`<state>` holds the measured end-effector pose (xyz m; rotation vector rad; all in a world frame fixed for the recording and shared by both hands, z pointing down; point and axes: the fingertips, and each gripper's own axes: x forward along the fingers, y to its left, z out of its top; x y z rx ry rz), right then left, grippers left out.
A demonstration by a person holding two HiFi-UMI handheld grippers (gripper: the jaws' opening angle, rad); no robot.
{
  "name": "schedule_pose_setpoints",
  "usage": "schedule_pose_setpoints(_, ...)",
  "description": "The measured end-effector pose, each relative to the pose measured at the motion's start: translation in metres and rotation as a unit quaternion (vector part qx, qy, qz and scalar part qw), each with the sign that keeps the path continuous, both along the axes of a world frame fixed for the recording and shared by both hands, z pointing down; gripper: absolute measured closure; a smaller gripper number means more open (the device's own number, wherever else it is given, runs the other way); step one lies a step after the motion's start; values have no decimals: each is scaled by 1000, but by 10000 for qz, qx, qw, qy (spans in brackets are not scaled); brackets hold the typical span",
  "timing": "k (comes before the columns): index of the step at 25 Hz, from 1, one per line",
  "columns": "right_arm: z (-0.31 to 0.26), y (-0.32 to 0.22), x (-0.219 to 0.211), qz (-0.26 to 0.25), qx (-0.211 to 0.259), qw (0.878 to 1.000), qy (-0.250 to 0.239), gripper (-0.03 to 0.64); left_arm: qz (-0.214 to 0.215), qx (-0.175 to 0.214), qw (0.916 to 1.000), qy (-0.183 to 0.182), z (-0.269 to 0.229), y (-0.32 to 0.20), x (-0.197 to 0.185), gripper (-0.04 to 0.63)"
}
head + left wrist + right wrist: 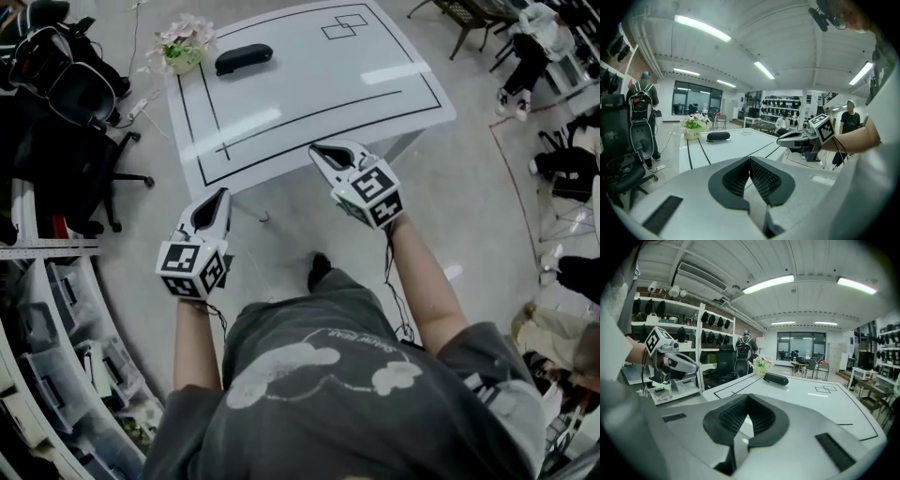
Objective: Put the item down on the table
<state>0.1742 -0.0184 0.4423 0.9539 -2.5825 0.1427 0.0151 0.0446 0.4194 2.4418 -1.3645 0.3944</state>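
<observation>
Black office chair (70,89): far left, on the floor beside the desk, with bags hung on it.
Flower pot (184,47): pale pink blooms at the desk's far left corner. The left gripper view shows a short dark print on the pot, too small to read.
Black case (244,58): the task's item, as far as I can judge. An oblong pouch lying flat on the desk, just beside the flower pot and touched by neither gripper.
Left hand-held gripper (217,199): jaws pressed together with nothing between them, held in the air short of the desk's near edge.
Desk (309,103): white glossy top with black ruled lines and two overlapping squares at the far side. No words on it.
Right hand-held gripper (323,153): jaws closed tight and empty, tips over the desk's near edge, well apart from the case.
Step in hand: the put-down looks done, since the case rests on the desk and both grippers are empty. To finish well, keep both closed grippers away from the case and the pot so nothing is nudged.
Writing: each gripper's cube carries square black-and-white markers, which are patterns, not words. The person's grey shirt has a pale print with a small line of lettering, illegible.
</observation>
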Motion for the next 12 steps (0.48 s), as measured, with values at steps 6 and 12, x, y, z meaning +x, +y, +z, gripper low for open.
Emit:
schedule_pose_setpoints(6, -12, 28, -15, 672, -1, 9977, 31, 618, 527, 121, 9983, 237, -11, 14, -22, 592)
schedule_pose_setpoints(12, -17, 70, -40, 1222, 5, 9925, -38, 618, 1005, 194, 9940, 391, -13, 40, -48, 592)
